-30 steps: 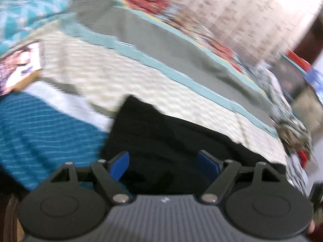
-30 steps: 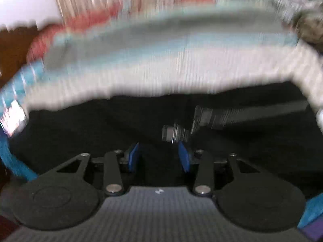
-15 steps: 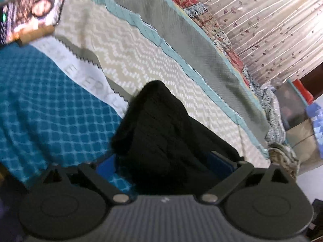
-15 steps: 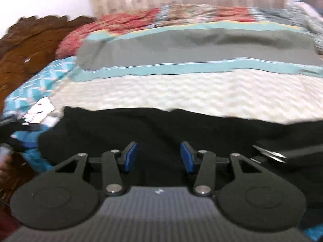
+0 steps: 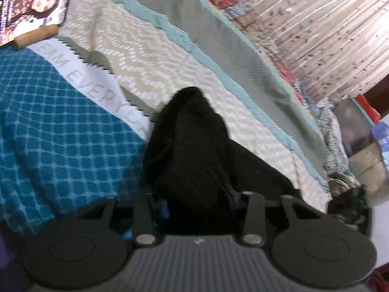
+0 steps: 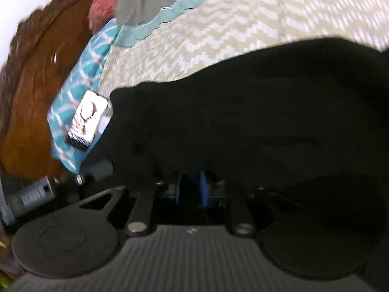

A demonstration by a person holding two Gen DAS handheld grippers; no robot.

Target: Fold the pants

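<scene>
Pants (image 5: 194, 150) — matt black cloth, soft. Bedspread (image 5: 170, 56) — woven cloth, zigzag texture. Headboard (image 6: 36, 97) — polished brown wood. Magazine (image 5: 31, 12) — glossy paper. Tool (image 5: 198, 205) body — ribbed matt plastic, metal rivets.

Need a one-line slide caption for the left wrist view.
Left tongs, just closing, pinch a bunched fold of black pants on the patterned bedspread.

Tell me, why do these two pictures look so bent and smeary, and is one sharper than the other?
Both are fisheye views, so the bed's stripes curve. The left wrist view is the sharper: letters on the bedspread read clearly, though the curtain smears. The right wrist view is streaked with motion blur, worst on the headboard. The black pants show almost no detail in either.
</scene>
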